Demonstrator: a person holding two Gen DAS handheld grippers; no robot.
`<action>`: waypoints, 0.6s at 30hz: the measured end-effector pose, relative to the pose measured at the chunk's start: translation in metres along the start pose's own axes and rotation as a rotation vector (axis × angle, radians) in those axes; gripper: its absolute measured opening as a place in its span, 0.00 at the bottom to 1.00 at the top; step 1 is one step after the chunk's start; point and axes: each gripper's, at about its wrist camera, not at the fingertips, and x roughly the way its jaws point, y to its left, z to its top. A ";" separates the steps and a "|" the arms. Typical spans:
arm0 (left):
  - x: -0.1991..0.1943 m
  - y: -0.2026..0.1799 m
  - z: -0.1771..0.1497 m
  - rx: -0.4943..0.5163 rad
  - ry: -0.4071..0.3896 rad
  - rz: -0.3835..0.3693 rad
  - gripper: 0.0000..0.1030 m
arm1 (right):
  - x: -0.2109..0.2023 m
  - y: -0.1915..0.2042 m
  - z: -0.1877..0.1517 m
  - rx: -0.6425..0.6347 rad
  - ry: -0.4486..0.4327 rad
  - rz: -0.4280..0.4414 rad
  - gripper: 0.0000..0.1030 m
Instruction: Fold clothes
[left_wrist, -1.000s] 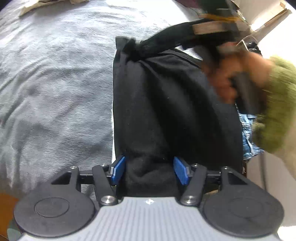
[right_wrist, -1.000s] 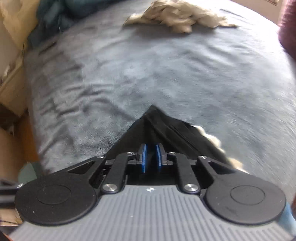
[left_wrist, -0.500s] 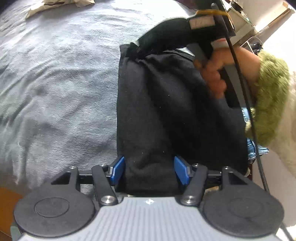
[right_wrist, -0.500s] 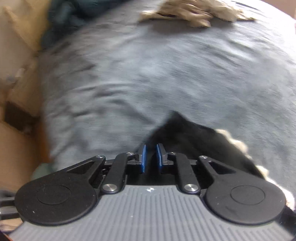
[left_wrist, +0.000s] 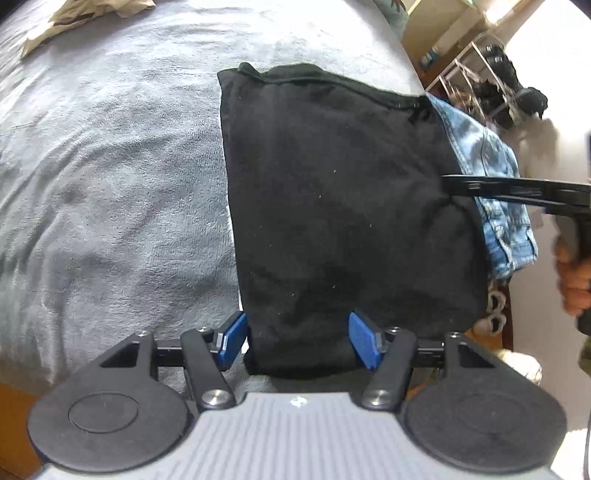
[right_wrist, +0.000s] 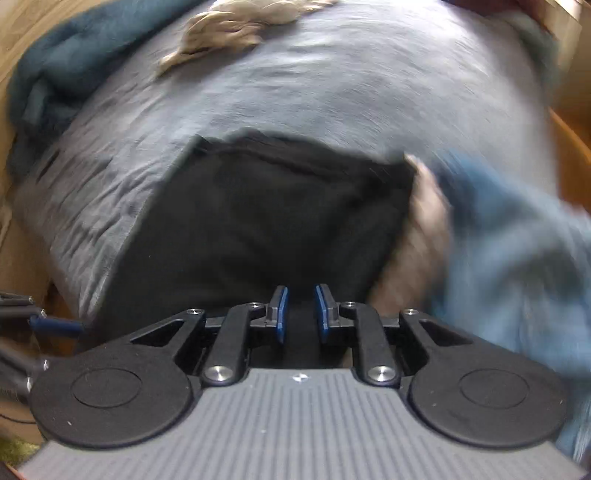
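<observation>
So the black garment (left_wrist: 343, 206) is folded into a soft, fleecy rectangle lying flat on the bed's fuzzy grey blanket (left_wrist: 110, 184), with a bit of blue denim (left_wrist: 491, 184) poking out along its far side and a crumpled beige cloth (right_wrist: 236, 26) further up the bed. The left gripper (left_wrist: 297, 341) has its jaws fairly wide around the garment's near edge, pads just beside the fabric, though I can't tell if they really press on it. The right gripper (right_wrist: 299, 314) has its jaws narrow but opening over the black cloth, nothing pinched, and that view is pretty blurry.
</observation>
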 end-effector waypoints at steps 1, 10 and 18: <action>-0.005 -0.001 0.000 0.021 -0.007 0.012 0.60 | -0.010 -0.003 -0.006 0.036 -0.016 -0.011 0.15; -0.018 -0.037 0.007 0.216 -0.034 -0.052 0.60 | -0.024 0.050 -0.045 -0.032 0.029 -0.018 0.18; -0.015 -0.040 -0.014 0.258 0.014 -0.049 0.61 | -0.044 0.069 -0.071 0.083 0.026 -0.153 0.18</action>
